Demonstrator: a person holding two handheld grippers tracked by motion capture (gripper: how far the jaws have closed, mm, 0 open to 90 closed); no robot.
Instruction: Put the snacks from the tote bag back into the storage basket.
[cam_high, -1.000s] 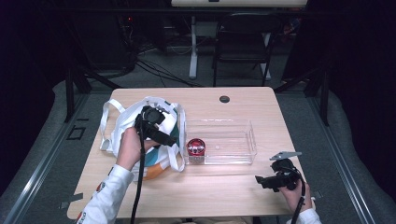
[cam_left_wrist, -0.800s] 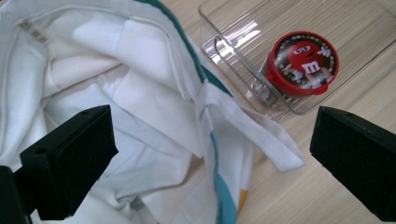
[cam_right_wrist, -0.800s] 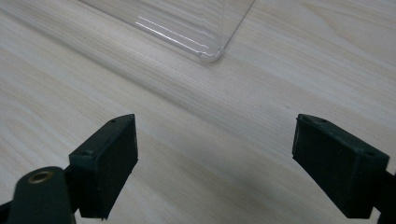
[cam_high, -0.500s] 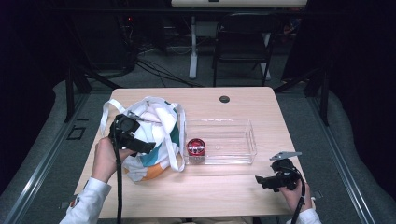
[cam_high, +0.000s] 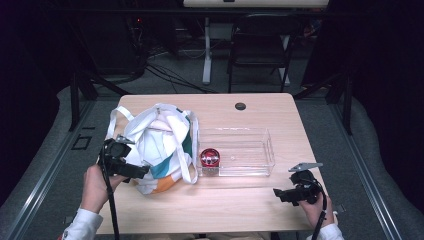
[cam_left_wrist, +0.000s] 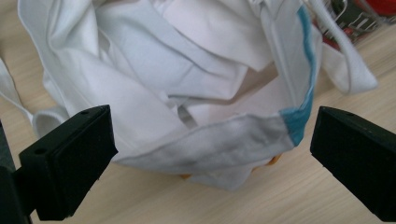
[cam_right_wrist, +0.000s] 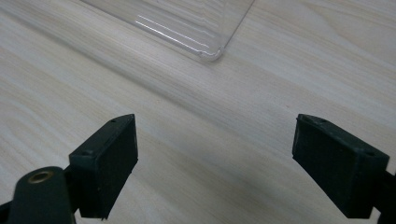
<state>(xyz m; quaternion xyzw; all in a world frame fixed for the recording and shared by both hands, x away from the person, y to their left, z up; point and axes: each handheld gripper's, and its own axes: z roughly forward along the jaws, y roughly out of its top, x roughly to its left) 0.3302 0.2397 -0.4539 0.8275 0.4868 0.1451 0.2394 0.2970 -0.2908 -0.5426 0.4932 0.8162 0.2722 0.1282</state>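
A crumpled white tote bag (cam_high: 159, 142) with teal and orange patches lies on the left half of the wooden table (cam_high: 225, 210). Its mouth (cam_left_wrist: 187, 70) faces my left gripper (cam_left_wrist: 210, 158), which is open wide just short of the cloth with nothing held. In the high view the left gripper (cam_high: 140, 171) sits at the bag's near left side. A clear plastic tray (cam_high: 250, 147) lies right of the bag, with a red round can (cam_high: 210, 158) in its left end. My right gripper (cam_high: 278, 192) rests open near the front right corner, its jaws (cam_right_wrist: 215, 158) over bare wood before the tray's corner (cam_right_wrist: 187, 28).
The bag's white straps (cam_high: 189, 150) drape toward the tray. A small black round cap (cam_high: 240, 106) is set in the table near its far edge. Beyond the table stand a dark chair (cam_high: 260, 45) and cables on the floor.
My left gripper has drawn back from above the bag, down and to the left, to the bag's near side. The right gripper has stayed put.
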